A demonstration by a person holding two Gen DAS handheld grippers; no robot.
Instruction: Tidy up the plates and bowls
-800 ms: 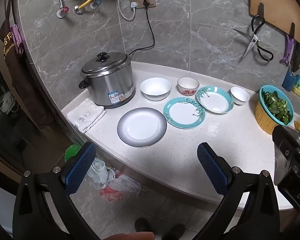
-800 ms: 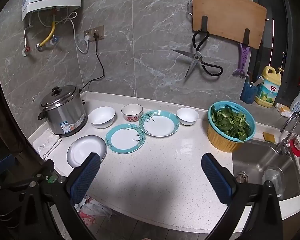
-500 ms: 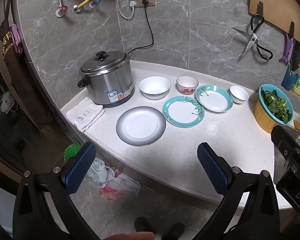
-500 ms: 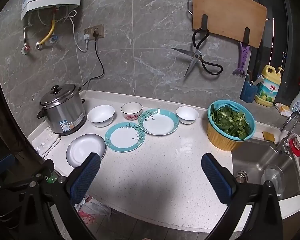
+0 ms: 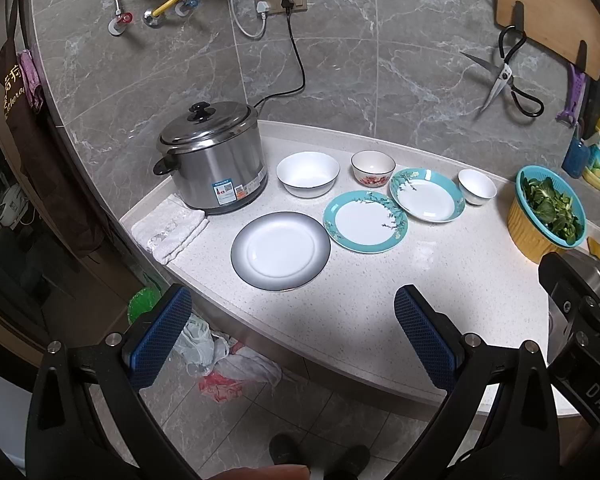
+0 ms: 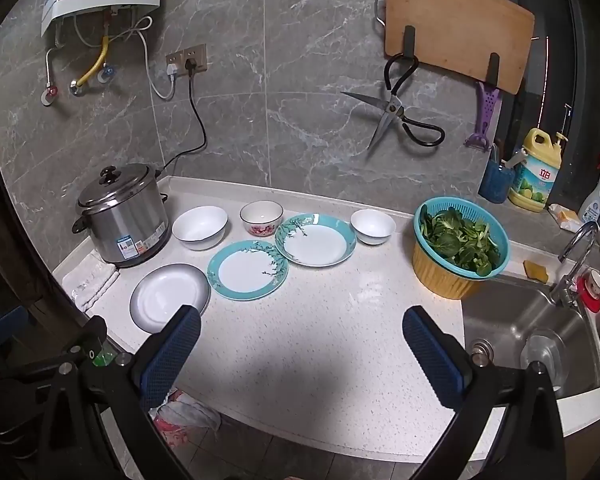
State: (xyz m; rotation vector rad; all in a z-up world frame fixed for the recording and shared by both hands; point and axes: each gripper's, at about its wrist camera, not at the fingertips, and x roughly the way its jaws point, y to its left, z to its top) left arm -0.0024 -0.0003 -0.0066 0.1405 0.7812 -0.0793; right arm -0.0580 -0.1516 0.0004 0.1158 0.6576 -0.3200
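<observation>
Plates and bowls are lying unstacked on the counter (image 6: 300, 340) beside the rice cooker (image 5: 214, 160). Both grippers, left gripper (image 5: 292, 336) and right gripper (image 6: 300, 352), are hovering, jaws apart, empty. The approach step appears pending; the grey-rimmed plate (image 5: 280, 250) is lying nearest.

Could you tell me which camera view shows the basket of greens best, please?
The right wrist view: the basket of greens sits whole beside the sink. In the left wrist view it is squeezed against the right edge, smaller and distorted.
</observation>
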